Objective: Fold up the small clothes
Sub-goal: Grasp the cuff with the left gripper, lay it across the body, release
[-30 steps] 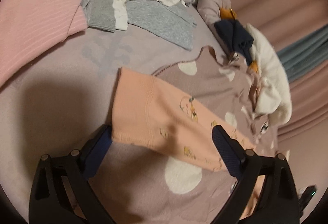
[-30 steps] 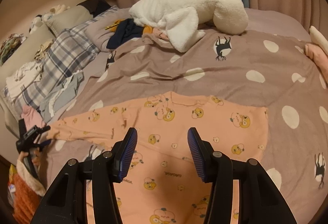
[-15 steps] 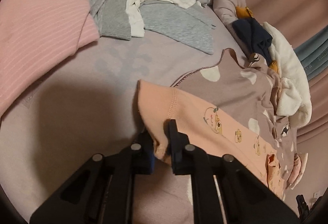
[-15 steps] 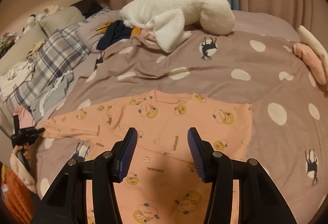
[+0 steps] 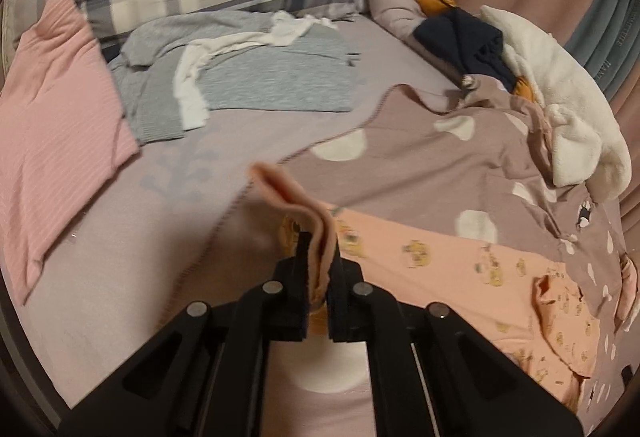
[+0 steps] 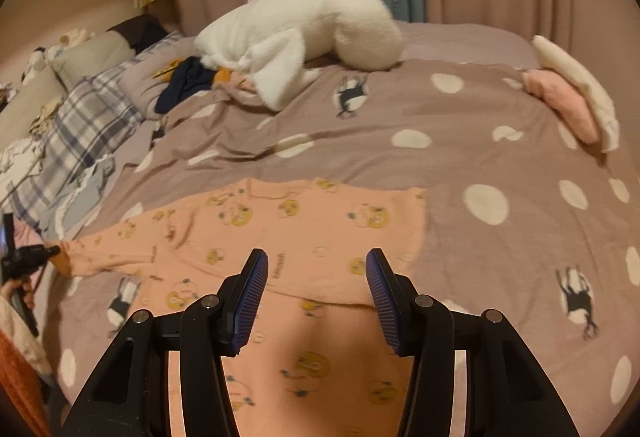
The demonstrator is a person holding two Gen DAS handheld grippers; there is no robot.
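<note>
Left gripper point(image 5: 319, 261) has just closed on the peach garment's point(image 6: 304, 229) sleeve cuff point(image 5: 288, 197) near the bed's pillow edge, lifting it; sleeve fold begun. Right gripper point(image 6: 316, 293) hovers open, empty.

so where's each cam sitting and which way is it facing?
Left wrist: rides the left tongs, looking down at the peach top's sleeve cuff pinched in them; pillows beyond.
Right wrist: rides the open right tongs, above the peach top, facing the white plush and curtains.
Shared: peach top, plush; the right view catches the left tongs.
</note>
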